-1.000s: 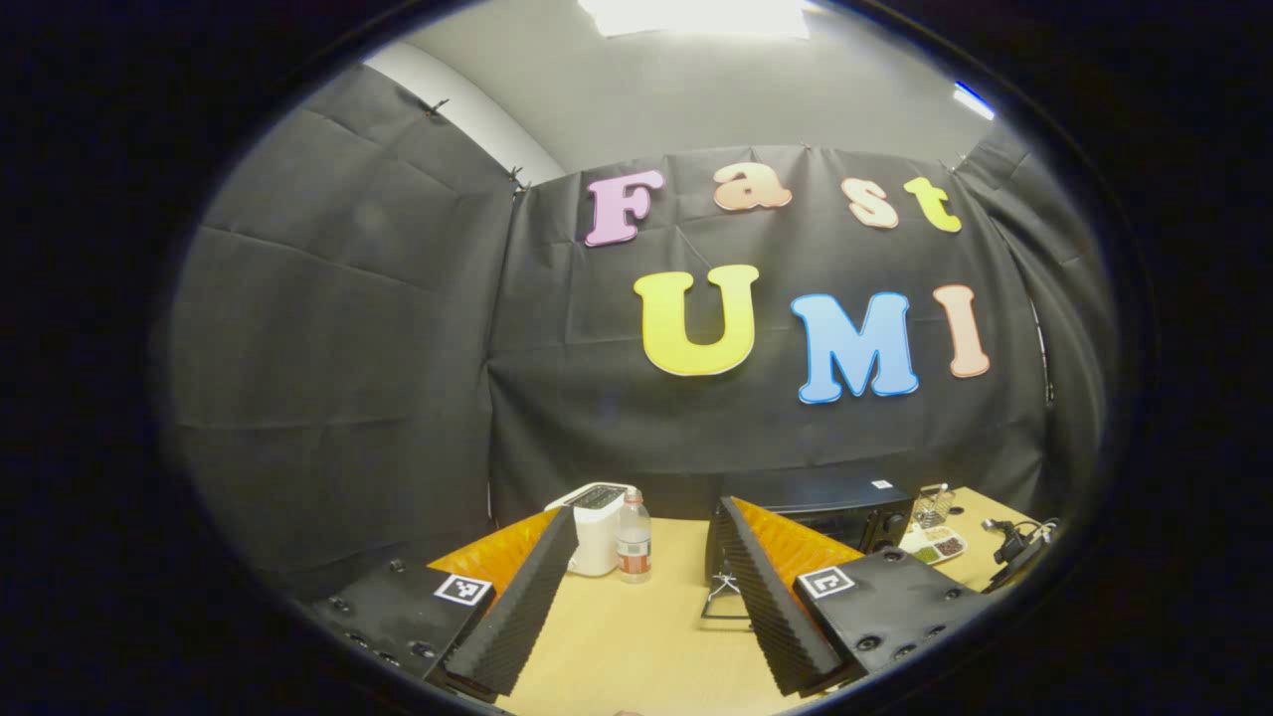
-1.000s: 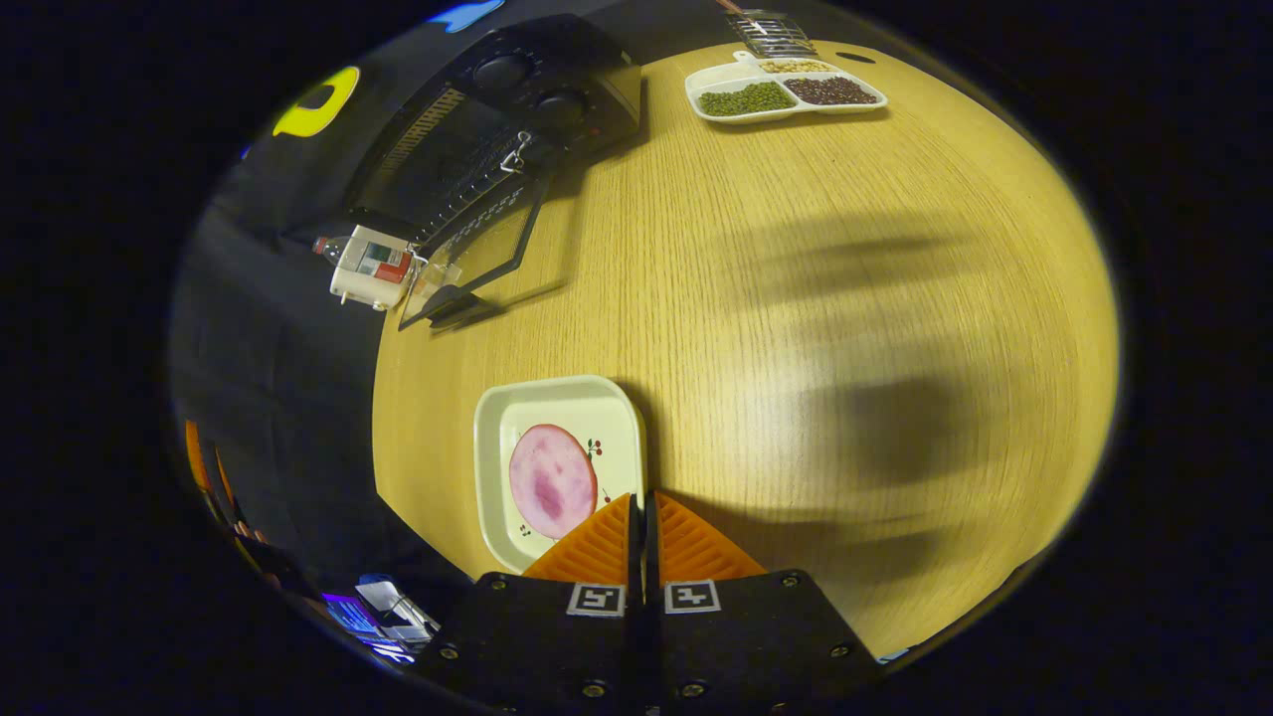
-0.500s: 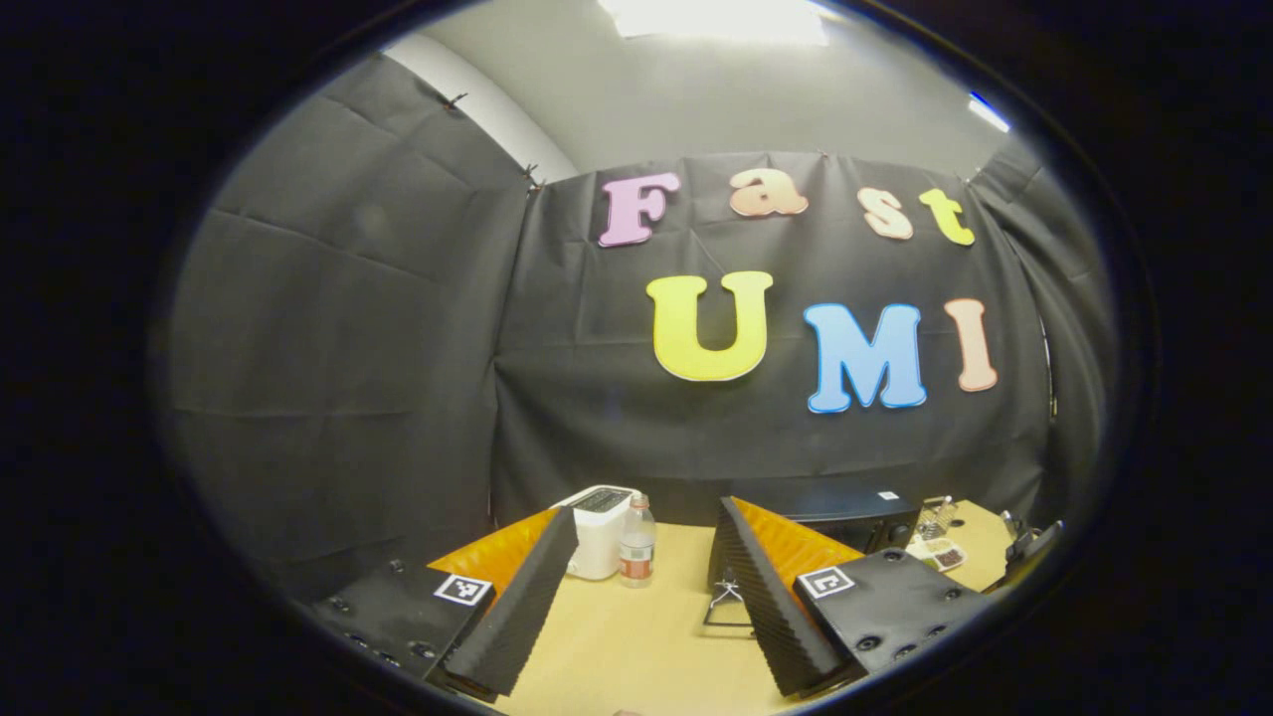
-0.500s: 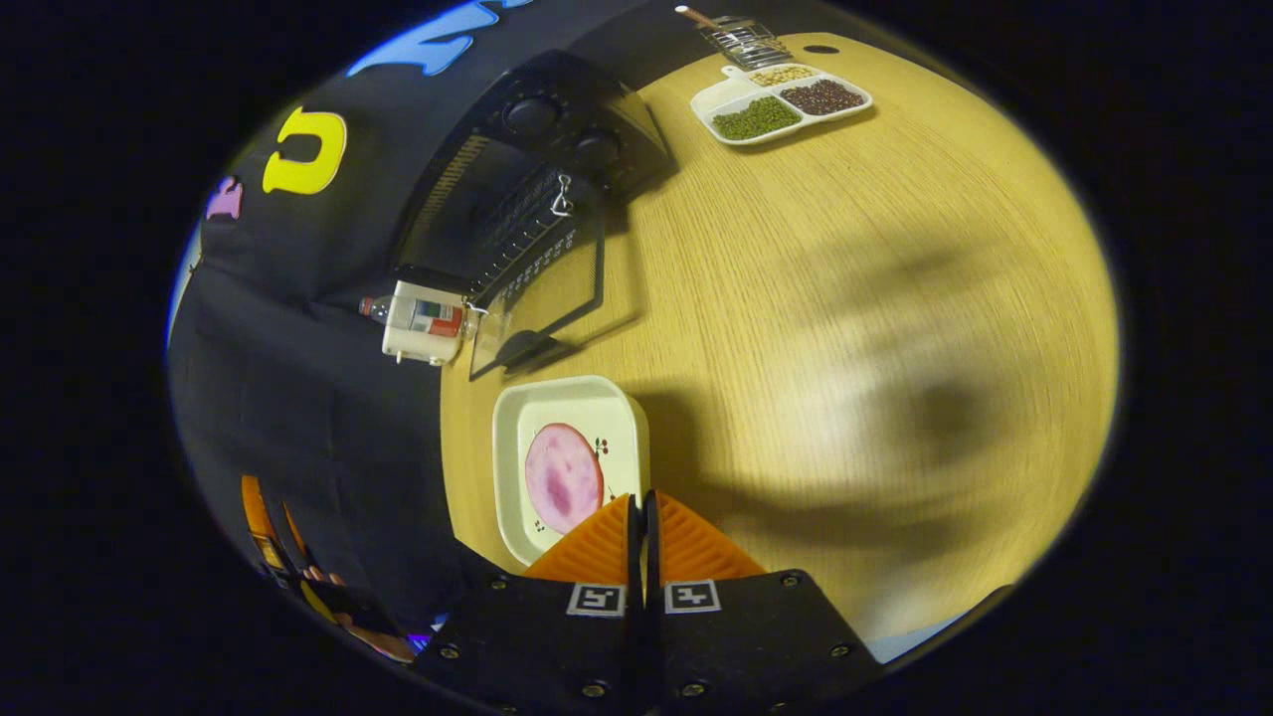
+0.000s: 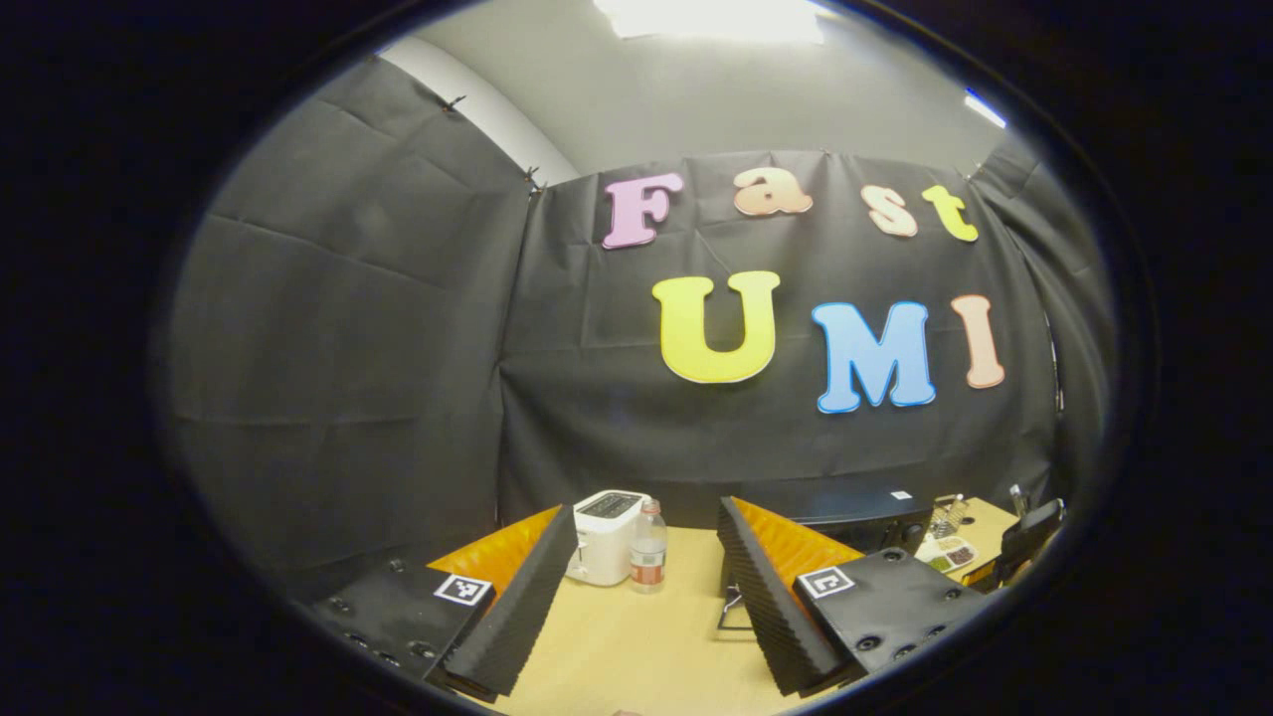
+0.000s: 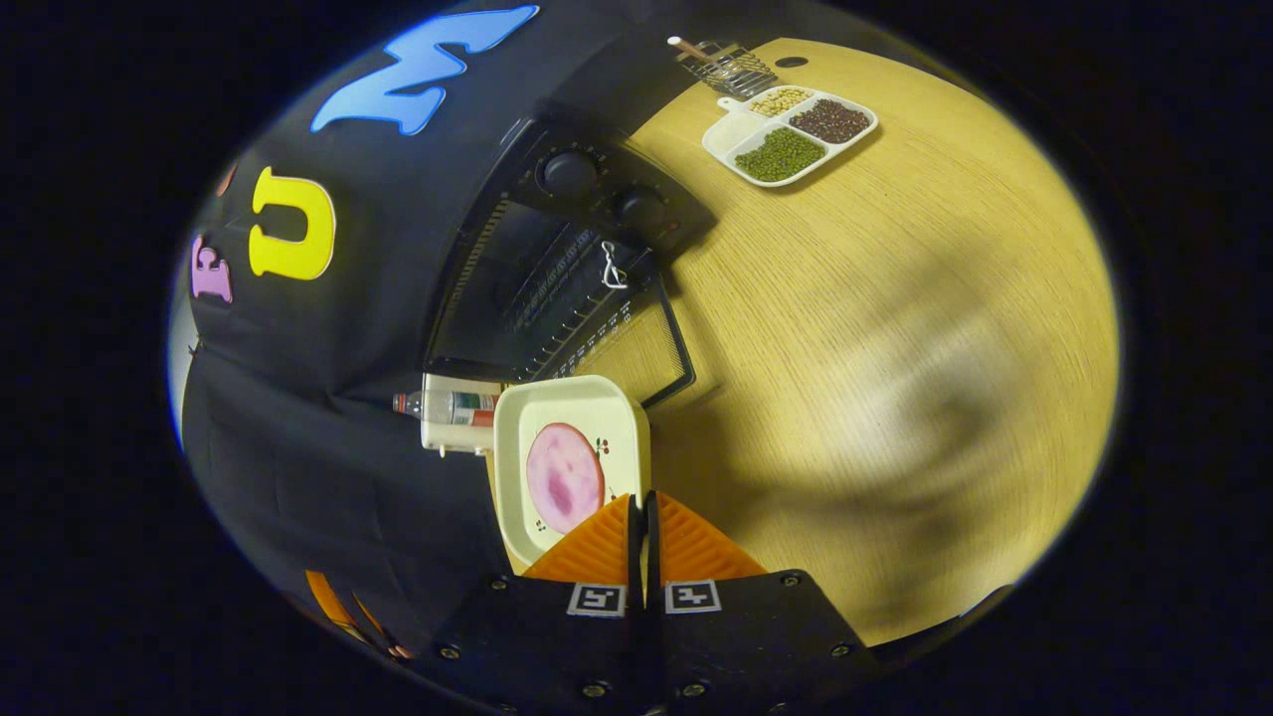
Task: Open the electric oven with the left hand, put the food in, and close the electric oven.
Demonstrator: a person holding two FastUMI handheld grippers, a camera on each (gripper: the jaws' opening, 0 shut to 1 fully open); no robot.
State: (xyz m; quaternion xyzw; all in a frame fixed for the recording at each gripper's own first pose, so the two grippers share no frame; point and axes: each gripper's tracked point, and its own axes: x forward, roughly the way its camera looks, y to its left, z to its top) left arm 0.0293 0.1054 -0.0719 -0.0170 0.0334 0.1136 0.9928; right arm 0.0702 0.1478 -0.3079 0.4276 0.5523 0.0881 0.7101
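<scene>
Above the bench (image 6: 895, 298), the right tongs (image 6: 642, 517) pinch the rim of the plate (image 6: 567, 398), keeping its ham slice (image 6: 564, 475) level, heading toward the open electric oven (image 6: 557, 268). Left tongs (image 5: 636, 597) hang spread wide, empty, clear of the door.

From where I sat, the left gripper's finger (image 5: 771, 587) hid most of the oven (image 5: 865, 512). The plate (image 6: 569, 467) covered part of the toaster (image 6: 453, 423) and bottle (image 6: 448, 405). Table (image 6: 895, 328) shadows were blurred. Utensil rack (image 6: 724, 62) contents too small to tell.
</scene>
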